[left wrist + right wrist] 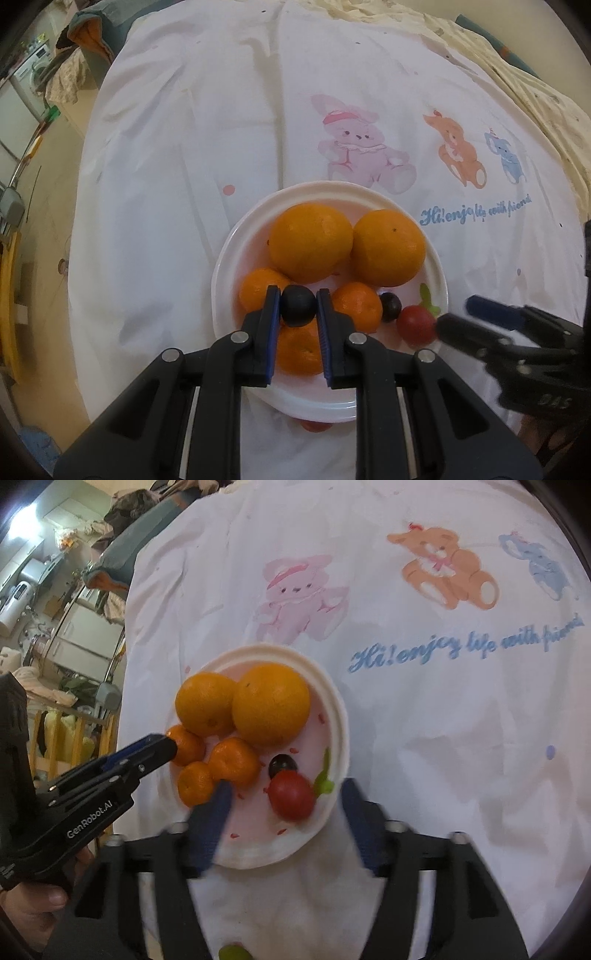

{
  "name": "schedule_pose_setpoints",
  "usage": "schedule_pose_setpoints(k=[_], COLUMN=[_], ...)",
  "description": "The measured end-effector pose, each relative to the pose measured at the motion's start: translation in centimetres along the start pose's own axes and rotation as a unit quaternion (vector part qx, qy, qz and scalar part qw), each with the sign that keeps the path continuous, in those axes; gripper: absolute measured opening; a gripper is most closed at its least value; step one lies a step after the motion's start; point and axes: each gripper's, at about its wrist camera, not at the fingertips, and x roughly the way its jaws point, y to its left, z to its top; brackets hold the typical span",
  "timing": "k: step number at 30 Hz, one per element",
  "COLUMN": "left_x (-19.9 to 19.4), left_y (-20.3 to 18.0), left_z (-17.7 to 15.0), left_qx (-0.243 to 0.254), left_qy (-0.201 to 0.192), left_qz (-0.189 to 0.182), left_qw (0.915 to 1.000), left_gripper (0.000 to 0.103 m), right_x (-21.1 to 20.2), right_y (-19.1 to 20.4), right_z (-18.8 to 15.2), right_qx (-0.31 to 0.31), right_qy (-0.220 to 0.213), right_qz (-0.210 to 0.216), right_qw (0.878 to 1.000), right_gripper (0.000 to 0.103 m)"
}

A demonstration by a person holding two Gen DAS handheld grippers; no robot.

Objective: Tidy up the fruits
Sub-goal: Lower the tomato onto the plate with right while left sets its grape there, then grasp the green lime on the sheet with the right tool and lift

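On white cartoon-print cloth, plate of fruit, cluttered room.

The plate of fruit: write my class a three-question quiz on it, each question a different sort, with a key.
1. True or false: the left gripper is shut on a dark grape.
2. Multiple choice: how many large oranges lie on the white plate? A) none B) two C) five
3. Fill the gap: the red tomato lies on the plate between the fingers of the ____ gripper, which do not press on it.

Key: 1 true; 2 B, the large oranges lie side by side at the far side of the plate; 3 right.
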Motion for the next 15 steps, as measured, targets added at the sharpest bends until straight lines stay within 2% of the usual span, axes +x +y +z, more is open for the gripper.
schedule_pose_setpoints(k=[6, 8, 10, 15], left_x=[0.0, -0.2, -0.6, -1.1], left_y=[0.3, 0.3, 0.3, 0.4], left_z=[-0.1, -0.1, -0.1, -0.1], left_qx=[-0.005, -0.005, -0.008, -0.011], left_qy=[0.006, 0.000, -0.011, -0.015], left_qz=[-0.001, 0.001, 0.004, 0.002], left_qw=[1.0000, 1.0000, 0.9999, 0.9998], left_gripper=[0.018, 0.038, 0.053, 0.075], right_x=[-1.1, -1.5, -1.9, -2.5], right_y=[-0.6, -0.7, -0.8, -0.9], right_z=[0.0, 0.0, 0.0, -0.2], right_qx=[0.010, 0.012, 0.015, 0.018], right_qy=[-0.012, -0.016, -0.020, -0.027], right_qz=[-0.008, -0.008, -0.007, -0.005], right_qw=[1.000, 1.000, 1.000, 0.999], right_gripper=[0.069, 0.069, 0.069, 0.069])
